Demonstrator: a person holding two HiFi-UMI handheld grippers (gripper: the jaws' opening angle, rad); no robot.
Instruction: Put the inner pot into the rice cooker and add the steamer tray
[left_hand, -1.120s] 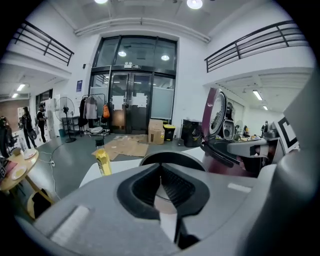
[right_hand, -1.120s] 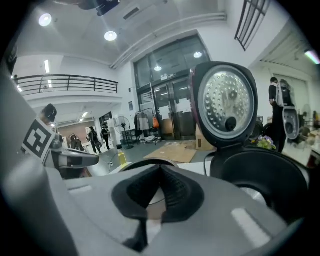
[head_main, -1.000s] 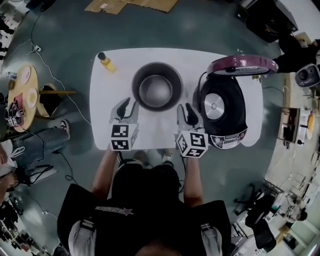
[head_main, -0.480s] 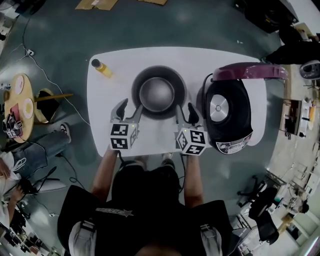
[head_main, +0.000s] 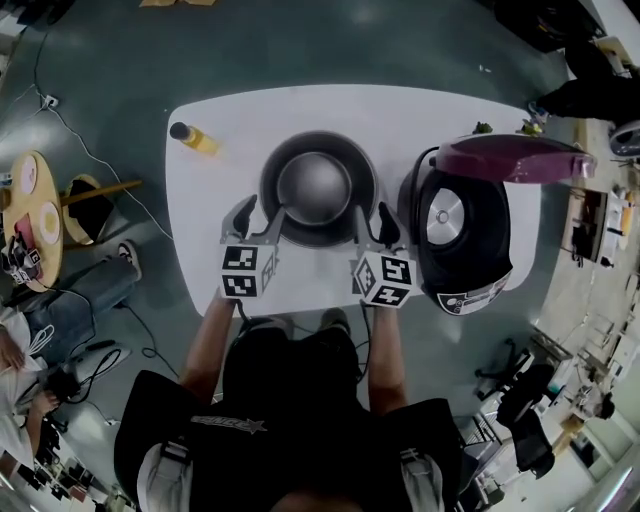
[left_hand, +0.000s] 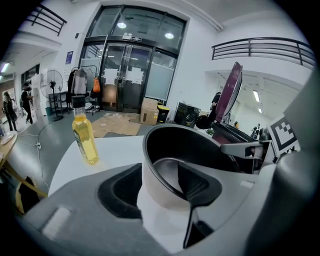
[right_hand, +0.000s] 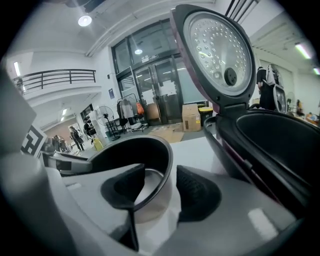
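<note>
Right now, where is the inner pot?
Head view: the inner pot sits centre on the table, between the yellow bottle, left, and the open rice cooker, right.

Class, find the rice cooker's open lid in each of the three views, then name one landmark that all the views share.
Head view: the lid is at the right, seen from above as a purple band.
Left gripper view: upper right, seen edge-on.
Right gripper view: top centre, its dotted inner face showing.
Shared landmark: the inner pot, near the middle of every view.
</note>
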